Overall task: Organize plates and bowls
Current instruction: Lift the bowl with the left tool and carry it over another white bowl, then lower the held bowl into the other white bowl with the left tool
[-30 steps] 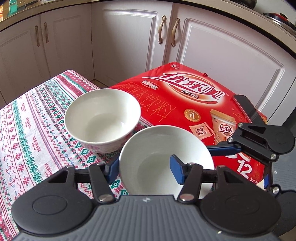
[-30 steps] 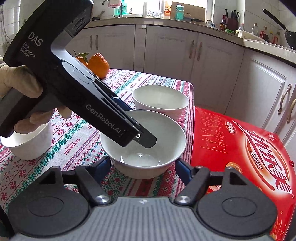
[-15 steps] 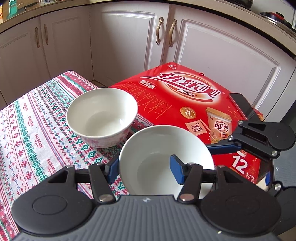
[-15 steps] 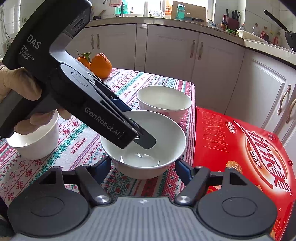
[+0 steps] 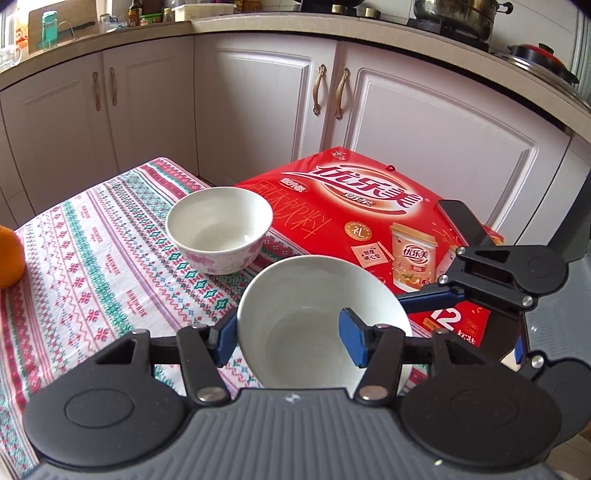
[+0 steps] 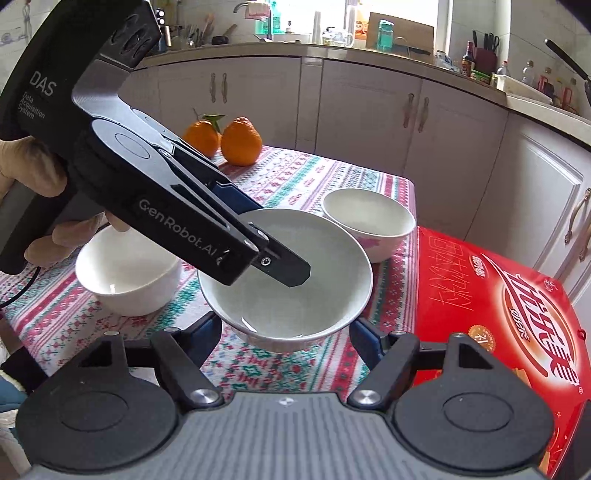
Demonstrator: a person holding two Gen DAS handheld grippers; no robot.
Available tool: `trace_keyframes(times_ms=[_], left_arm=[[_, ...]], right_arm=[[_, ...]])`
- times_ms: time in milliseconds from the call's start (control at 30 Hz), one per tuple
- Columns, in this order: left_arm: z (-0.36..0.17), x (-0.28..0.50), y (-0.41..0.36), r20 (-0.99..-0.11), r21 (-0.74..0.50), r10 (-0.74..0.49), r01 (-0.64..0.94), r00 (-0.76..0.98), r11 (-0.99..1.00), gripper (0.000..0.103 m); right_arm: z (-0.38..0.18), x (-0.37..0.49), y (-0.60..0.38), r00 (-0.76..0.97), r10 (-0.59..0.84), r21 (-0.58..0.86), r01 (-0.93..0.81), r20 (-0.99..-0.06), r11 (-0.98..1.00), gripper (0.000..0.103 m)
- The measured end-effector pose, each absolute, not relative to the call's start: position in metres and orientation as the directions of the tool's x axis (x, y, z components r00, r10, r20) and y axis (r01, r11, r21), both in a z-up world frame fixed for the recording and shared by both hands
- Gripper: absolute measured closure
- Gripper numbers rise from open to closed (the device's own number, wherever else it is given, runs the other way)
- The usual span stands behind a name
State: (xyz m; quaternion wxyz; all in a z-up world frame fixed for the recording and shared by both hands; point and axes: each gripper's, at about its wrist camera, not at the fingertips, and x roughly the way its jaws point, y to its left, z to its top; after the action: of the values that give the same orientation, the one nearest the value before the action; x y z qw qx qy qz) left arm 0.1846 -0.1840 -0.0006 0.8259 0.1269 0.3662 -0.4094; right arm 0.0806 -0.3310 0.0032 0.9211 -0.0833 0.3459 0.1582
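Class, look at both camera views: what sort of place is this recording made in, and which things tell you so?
Most likely a home kitchen. White cabinets run under a counter crowded with bottles and a knife block, a pot stands at the back, and bowls sit on a tablecloth.

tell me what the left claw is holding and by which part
The left claw grips the plain white bowl by its rim, one finger inside and one outside. The right claw holds nothing.

The left gripper (image 5: 286,334) is clamped on a bowl's (image 5: 321,317) rim; the right gripper's (image 6: 286,332) jaws are held spread.
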Motion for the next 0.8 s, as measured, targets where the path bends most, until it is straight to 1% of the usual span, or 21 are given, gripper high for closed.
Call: trace_keyframes(times_ms=[467,800], left_arm=[[0.022,0.165,-0.128,-0.666,-0.08,-0.565,0.706,0.488,0.704,0.047],[0.022,0.158,-0.088,-0.658,-0.081,-0.534,0.655,0.532,0.752,0.047]], right_arm=[[0.031,0.073,-0.283,0.71,0.301,-0.07,-0.442,-0.636,0.894,0.023],[0.031,0.078,-0.249,0.677,0.355,-0.059,-0.507,-0.644,0.86,0.023]])
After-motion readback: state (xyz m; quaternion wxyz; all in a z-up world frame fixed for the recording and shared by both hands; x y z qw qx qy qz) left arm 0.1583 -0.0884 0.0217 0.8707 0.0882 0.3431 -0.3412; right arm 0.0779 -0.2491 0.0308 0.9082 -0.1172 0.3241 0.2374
